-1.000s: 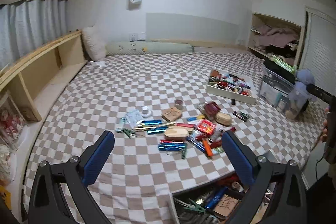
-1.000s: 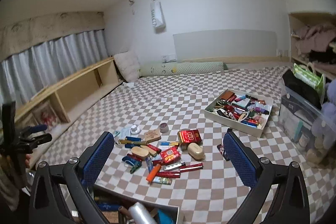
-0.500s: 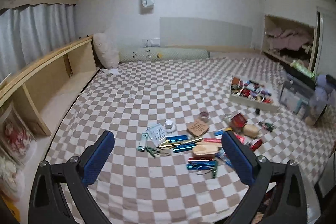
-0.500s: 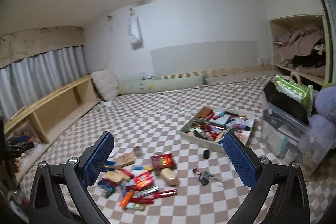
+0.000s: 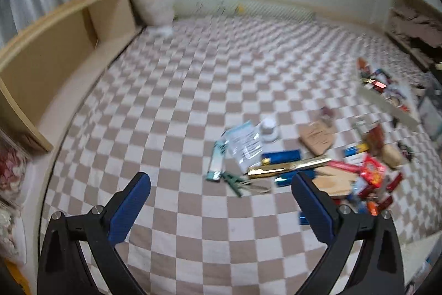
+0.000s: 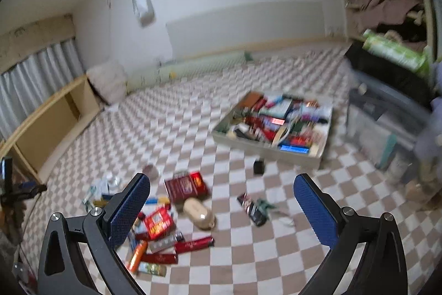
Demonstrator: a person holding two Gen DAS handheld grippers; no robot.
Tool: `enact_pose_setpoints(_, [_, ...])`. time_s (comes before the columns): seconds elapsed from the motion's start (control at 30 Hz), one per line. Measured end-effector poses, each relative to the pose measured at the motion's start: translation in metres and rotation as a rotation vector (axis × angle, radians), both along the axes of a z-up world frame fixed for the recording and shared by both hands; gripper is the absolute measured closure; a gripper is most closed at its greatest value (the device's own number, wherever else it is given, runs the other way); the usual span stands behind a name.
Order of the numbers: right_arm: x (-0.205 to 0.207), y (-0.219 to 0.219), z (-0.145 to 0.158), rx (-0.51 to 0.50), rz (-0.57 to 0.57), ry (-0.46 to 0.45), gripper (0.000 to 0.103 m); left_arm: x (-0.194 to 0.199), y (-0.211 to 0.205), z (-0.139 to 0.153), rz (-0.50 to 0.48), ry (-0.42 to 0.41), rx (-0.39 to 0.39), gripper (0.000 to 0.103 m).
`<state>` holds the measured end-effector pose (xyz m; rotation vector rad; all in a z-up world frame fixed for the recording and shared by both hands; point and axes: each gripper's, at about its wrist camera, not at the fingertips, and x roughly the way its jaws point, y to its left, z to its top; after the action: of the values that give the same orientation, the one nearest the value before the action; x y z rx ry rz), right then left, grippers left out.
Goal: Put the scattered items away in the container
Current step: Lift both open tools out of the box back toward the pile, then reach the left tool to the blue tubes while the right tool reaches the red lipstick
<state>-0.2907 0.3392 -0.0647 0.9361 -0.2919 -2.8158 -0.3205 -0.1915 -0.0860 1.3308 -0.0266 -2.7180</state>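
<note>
While both claws, left claw (image 5: 219, 184) and right claw (image 6: 221, 185), are hanging released and empty above the checkered bed (image 5: 193, 90), a clean pick is calling for centring on one outlying item like the tan case (image 6: 199, 213) before carrying to the tray (image 6: 265, 149).

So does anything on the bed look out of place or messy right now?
Yes. A pile of small items lies loose on the checkered bedspread, outside the shallow tray, which is already crowded. A small black object sits alone just in front of the tray.
</note>
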Motion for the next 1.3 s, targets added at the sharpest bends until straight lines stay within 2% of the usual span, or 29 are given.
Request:
enact_pose_setpoints(0.13, [-0.017,-0.021,-0.034,0.032,0.068,-0.106,0.000,-0.021,-0.008,-0.035,0.038,-0.066,0.004,0.001])
enact_pose_setpoints(0.33, [-0.042,-0.052,-0.083,0.101,0.176,-0.266,0.000,-0.032,-0.003,-0.075,0.020,-0.159,0.085,0.001])
enact_pose_setpoints(0.53, [-0.055,-0.072,-0.122,0.148,0.221,-0.398,0.000,-0.030,0.036,-0.098,-0.105,-0.252,0.172,0.001])
enact_pose_setpoints(0.67, [-0.063,-0.079,-0.142,0.153,0.220,-0.472,0.000,-0.022,0.075,-0.110,-0.205,-0.313,0.188,0.001])
enact_pose_setpoints(0.8, [-0.067,-0.084,-0.151,0.168,0.223,-0.507,0.000,-0.020,0.106,-0.119,-0.250,-0.349,0.173,0.001])
enact_pose_setpoints(0.9, [-0.068,-0.085,-0.155,0.166,0.227,-0.523,0.000,-0.024,0.124,-0.125,-0.269,-0.375,0.204,0.001])
enact_pose_setpoints(1.0, [-0.066,-0.083,-0.157,0.162,0.225,-0.528,0.000,-0.021,0.147,-0.125,-0.330,-0.387,0.214,0.001])
enact_pose_setpoints(1.07, [-0.066,-0.081,-0.157,0.156,0.222,-0.532,0.000,-0.016,0.163,-0.126,-0.386,-0.398,0.198,0.001])
enact_pose_setpoints(1.13, [-0.066,-0.079,-0.159,0.153,0.216,-0.534,0.000,-0.012,0.177,-0.131,-0.418,-0.407,0.106,0.001])
enact_pose_setpoints(1.23, [-0.068,-0.079,-0.162,0.154,0.211,-0.539,0.000,-0.012,0.178,-0.144,-0.381,-0.421,-0.029,0.001])
enact_pose_setpoints(1.3, [-0.069,-0.079,-0.161,0.153,0.207,-0.537,0.000,-0.013,0.164,-0.151,-0.332,-0.435,-0.031,0.000])
